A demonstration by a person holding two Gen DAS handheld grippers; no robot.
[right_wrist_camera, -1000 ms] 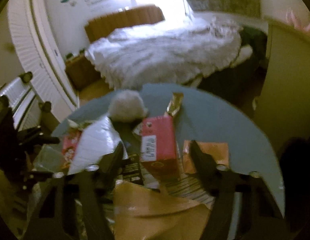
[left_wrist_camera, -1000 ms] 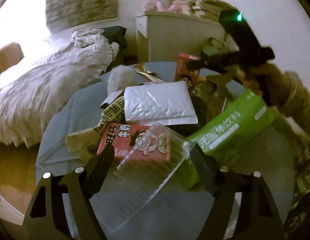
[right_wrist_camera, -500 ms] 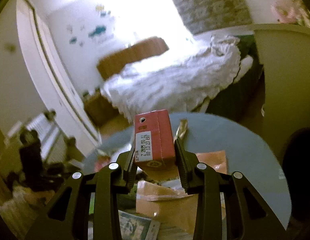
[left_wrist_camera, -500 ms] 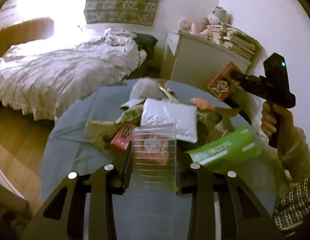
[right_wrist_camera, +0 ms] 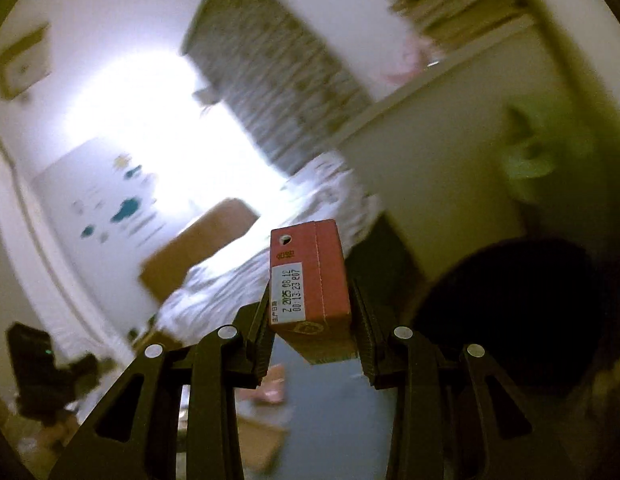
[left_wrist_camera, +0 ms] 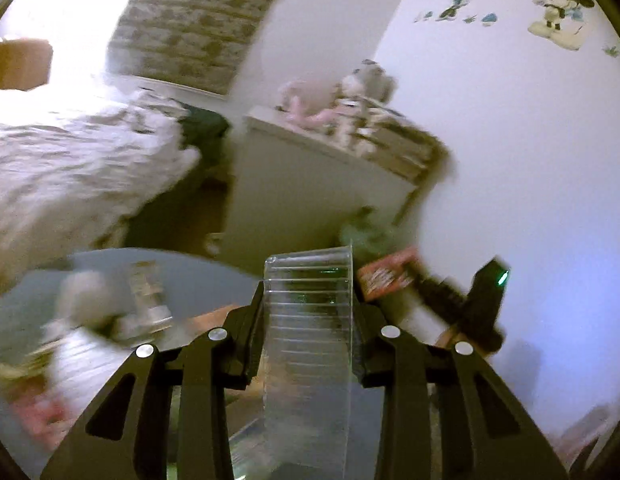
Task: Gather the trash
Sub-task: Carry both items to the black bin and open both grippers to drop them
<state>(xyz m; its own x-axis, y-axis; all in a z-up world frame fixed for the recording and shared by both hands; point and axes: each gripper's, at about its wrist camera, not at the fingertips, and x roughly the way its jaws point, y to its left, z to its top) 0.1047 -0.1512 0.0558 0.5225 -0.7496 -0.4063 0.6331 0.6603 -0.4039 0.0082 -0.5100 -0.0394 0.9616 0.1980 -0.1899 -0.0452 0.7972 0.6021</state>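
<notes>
My left gripper point(left_wrist_camera: 308, 312) is shut on a clear ribbed plastic tray point(left_wrist_camera: 308, 320), lifted above the round grey table point(left_wrist_camera: 197, 272). In the left wrist view the right gripper point(left_wrist_camera: 414, 278) shows at the right, carrying a red carton point(left_wrist_camera: 384, 276). My right gripper point(right_wrist_camera: 310, 320) is shut on that red drink carton point(right_wrist_camera: 310, 276), which has a white date label, and holds it up over the table point(right_wrist_camera: 334, 412). The left gripper's black body point(right_wrist_camera: 41, 364) appears blurred at the lower left of the right wrist view. More wrappers point(left_wrist_camera: 109, 320) lie blurred on the table.
A bed with a white cover point(left_wrist_camera: 69, 168) stands to the left. A white cabinet point(left_wrist_camera: 310, 184) topped with books and soft toys is behind the table. A dark round opening point(right_wrist_camera: 510, 312) sits at the right of the right wrist view. Cardboard pieces point(right_wrist_camera: 261, 440) lie on the table.
Both grippers closed on their items and lifted them off the table. The left one rose and turned right with the clear tray; the right one swung away with the red carton, rolling.
</notes>
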